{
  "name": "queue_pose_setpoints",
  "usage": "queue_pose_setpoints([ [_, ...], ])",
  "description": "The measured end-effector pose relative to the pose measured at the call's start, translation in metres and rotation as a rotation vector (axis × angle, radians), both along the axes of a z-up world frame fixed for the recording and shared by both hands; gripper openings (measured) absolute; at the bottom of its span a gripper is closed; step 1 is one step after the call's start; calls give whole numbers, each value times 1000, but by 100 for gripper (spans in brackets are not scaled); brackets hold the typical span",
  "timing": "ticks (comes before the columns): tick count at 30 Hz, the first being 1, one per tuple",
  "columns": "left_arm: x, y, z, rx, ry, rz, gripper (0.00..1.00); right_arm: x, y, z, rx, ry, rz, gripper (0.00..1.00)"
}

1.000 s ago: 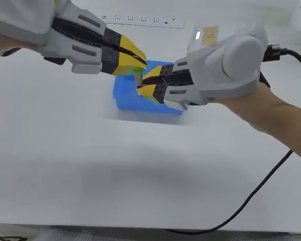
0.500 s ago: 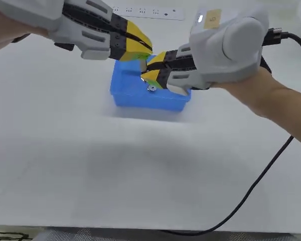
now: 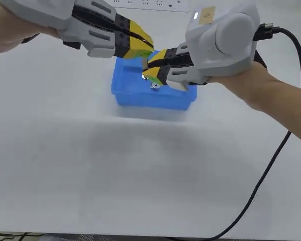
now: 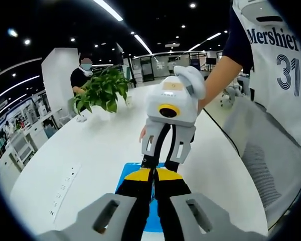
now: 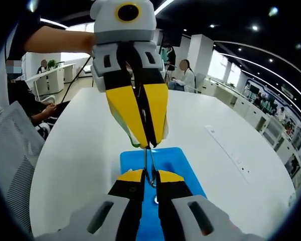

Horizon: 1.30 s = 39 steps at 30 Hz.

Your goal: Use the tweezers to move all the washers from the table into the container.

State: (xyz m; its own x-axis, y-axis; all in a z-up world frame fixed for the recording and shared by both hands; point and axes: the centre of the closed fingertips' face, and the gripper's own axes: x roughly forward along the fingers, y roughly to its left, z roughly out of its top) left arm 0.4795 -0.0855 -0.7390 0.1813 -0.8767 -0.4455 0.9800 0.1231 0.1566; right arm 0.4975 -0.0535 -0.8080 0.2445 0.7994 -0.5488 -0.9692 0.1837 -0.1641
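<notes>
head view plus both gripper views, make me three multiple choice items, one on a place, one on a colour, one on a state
1. Where does the washer lie?
a) in a glass jar
b) in the blue container
c) on a plate

2. What colour are the tips of the left tongs?
a) yellow
b) red
c) white

3. How do the left tongs stand?
a) wide open
b) shut on a washer
c) shut on the tweezers

Answers: 1 b, it rests on the container's floor; 2 a, both tips show yellow; 3 c, the tips meet with the tweezers sticking out between them.
</notes>
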Motion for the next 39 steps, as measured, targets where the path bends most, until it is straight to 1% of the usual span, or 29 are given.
queue_pose_setpoints([
  [5,3,-3,-7,4,12,-2,5,2,-3,-6,-3,16,-9,10],
  [11,4,-4,-16,18,30,-6,5,1,-4,-15,-7,36,-13,10],
  [23,6,0,-22,27,39,-5,5,0,0,-21,-8,48,-8,10],
  [30,7,1,-27,25,52,-5,5,2,1,-26,-14,59,-10,10],
  [33,9,1,-28,23,54,-1,5,1,0,-26,-14,61,-15,10],
  [35,9,1,-28,24,52,-2,5,1,0,-26,-11,67,-22,11],
  [39,7,1,-27,24,51,-5,5,-1,-1,-24,-10,66,-21,11],
])
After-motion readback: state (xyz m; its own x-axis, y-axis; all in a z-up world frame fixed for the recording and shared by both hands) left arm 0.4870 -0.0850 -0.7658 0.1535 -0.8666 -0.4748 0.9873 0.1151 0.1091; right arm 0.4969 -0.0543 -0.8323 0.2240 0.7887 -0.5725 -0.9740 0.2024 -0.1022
